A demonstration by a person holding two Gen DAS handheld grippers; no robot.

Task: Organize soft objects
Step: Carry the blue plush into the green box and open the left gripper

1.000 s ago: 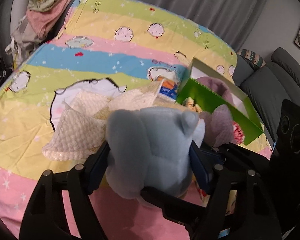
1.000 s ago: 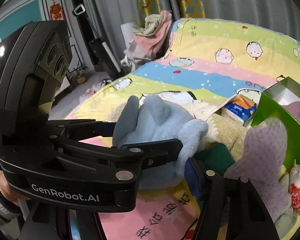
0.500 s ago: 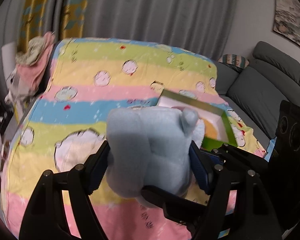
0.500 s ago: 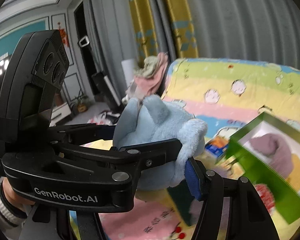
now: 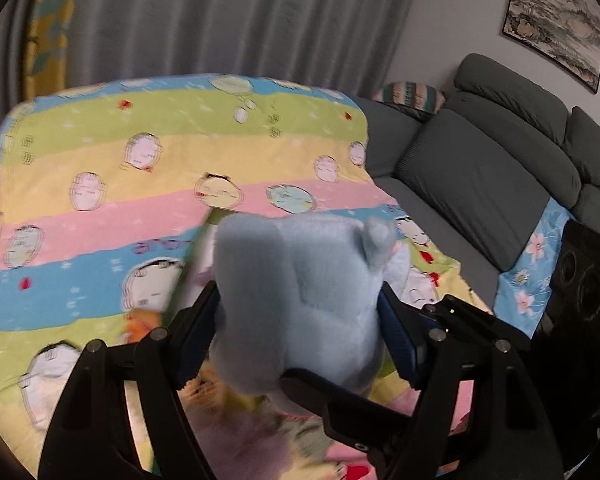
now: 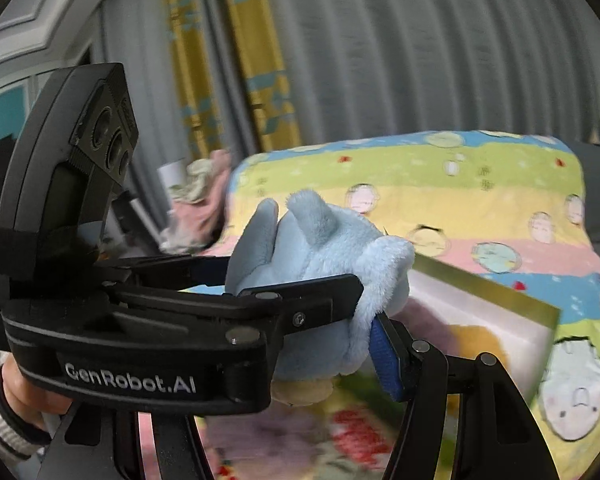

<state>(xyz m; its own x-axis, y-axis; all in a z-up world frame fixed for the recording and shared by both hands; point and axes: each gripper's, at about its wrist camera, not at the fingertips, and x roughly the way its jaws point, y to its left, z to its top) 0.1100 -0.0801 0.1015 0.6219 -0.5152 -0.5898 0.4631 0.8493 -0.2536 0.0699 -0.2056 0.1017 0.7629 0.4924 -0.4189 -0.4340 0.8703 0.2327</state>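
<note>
**Left wrist view and right wrist view: plush in transit toward the green box**

Left wrist view: the left gripper (image 5: 298, 312) has its fingers closed partway, their blue pads (image 5: 396, 332) pressing both flanks of the pale blue plush toy (image 5: 296, 264). The toy is held clear above the striped cartoon cover (image 5: 100, 160). A blurred green edge of the box (image 5: 188, 276) shows just behind the toy on its left. A black finger of the other tool crosses under the toy. A grey sofa (image 5: 480, 184) stands beyond the cover.

Right wrist view: the left gripper (image 6: 288, 276) is seen from the side, clamped on the plush toy (image 6: 328, 248). The right gripper (image 6: 296, 344) has one blue pad (image 6: 386, 352) touching the toy's lower side. Its other finger is hidden behind the left tool, so I cannot tell whether it truly grips or only steadies. The open green box (image 6: 496, 292) lies just beyond the toy on the cover, with blurred pinkish and yellow shapes inside.

The step in hand looks like the carry: the toy is lifted and not yet in the box. The next move calls for bringing it over the opening, lowering it past the rim into free space, then spreading the fingers.
</note>
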